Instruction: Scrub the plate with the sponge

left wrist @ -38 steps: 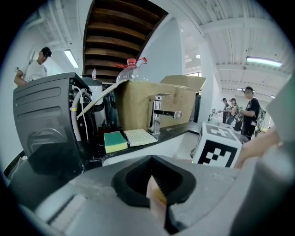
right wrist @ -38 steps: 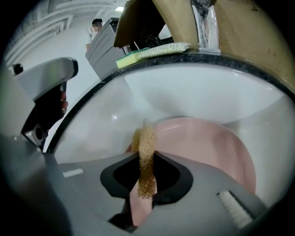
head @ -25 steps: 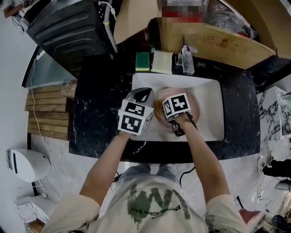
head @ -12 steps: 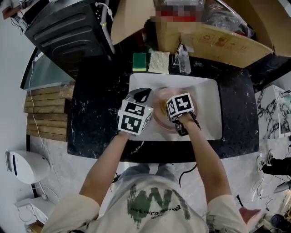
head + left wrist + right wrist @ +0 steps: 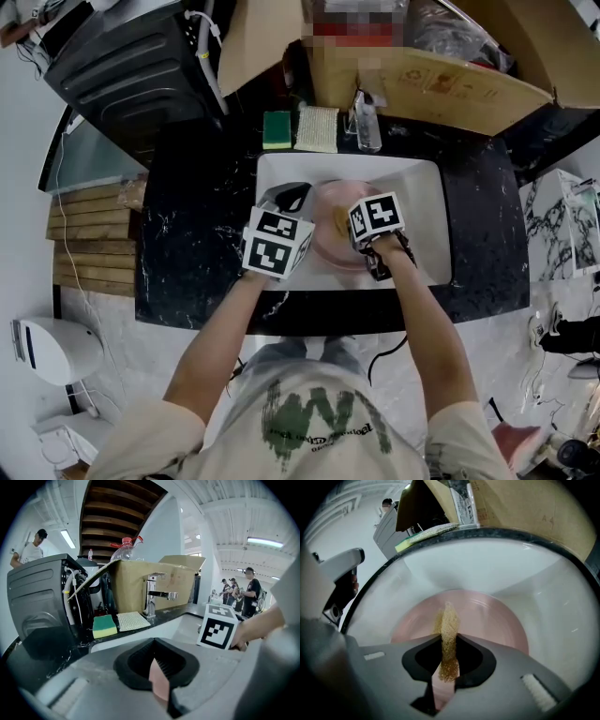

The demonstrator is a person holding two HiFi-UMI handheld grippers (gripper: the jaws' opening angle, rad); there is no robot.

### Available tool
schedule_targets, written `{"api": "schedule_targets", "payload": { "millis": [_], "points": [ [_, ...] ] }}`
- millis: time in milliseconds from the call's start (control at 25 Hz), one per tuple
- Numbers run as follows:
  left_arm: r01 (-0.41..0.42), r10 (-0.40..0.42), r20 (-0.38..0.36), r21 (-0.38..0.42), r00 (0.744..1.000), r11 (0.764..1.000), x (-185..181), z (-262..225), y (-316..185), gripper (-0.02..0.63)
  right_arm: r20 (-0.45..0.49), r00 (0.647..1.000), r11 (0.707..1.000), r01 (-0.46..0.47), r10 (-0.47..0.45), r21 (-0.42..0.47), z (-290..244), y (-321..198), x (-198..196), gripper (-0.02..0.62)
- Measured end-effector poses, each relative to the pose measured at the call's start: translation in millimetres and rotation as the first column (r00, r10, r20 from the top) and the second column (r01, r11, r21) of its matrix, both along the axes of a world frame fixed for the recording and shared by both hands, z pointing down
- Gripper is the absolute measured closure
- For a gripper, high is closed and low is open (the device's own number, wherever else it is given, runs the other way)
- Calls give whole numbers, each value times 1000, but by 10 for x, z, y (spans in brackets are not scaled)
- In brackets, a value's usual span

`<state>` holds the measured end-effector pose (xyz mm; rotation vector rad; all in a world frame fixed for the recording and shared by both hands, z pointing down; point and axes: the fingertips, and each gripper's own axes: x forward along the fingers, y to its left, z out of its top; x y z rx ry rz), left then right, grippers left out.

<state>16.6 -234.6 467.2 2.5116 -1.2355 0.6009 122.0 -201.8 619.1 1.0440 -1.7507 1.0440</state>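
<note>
A pink plate (image 5: 323, 234) lies in the white sink (image 5: 422, 202). My left gripper (image 5: 292, 199) is shut on the plate's left rim, and the pink edge (image 5: 158, 682) shows between its jaws. My right gripper (image 5: 447, 654) is shut on a tan mesh sponge (image 5: 447, 629), which it presses upright against the plate's face (image 5: 490, 620). In the head view the sponge (image 5: 340, 219) shows just left of the right gripper's marker cube (image 5: 377, 216). In the right gripper view the left gripper (image 5: 343, 576) stands at the sink's left edge.
A green-and-yellow sponge (image 5: 276, 129) and a pale dish mat (image 5: 317, 128) lie on the black counter behind the sink, beside the faucet (image 5: 152, 597). Cardboard boxes (image 5: 450, 80) stand at the back. A dark appliance (image 5: 131, 56) sits at the back left. People stand in the background.
The right gripper has slid the sponge a little to the right over the plate. The left gripper keeps its hold on the rim. The head view has drifted slightly.
</note>
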Motion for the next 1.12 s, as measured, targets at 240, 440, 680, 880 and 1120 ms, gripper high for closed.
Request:
{"api": "schedule_targets", "payload": {
  "millis": [240, 440, 680, 880, 1120],
  "points": [
    [-4, 4, 4, -4, 1000, 1000, 67, 11, 9, 604, -19, 1000, 1000, -19, 19, -3, -2, 21, 189, 532],
    [-8, 8, 1, -2, 1000, 1000, 134, -4, 11, 604, -32, 999, 999, -34, 34, -5, -12, 28, 351, 532],
    [-13, 13, 1, -4, 1000, 1000, 200, -2, 22, 604, -77, 996, 999, -43, 43, 1, -26, 25, 600, 532],
    [-17, 17, 3, -2, 1000, 1000, 245, -2, 30, 604, -119, 992, 999, -40, 41, 10, -45, 23, 746, 532],
    [-18, 18, 6, -2, 1000, 1000, 250, -11, 41, 604, -148, 988, 999, -43, 45, 16, -69, 25, 849, 532]
  ]
}}
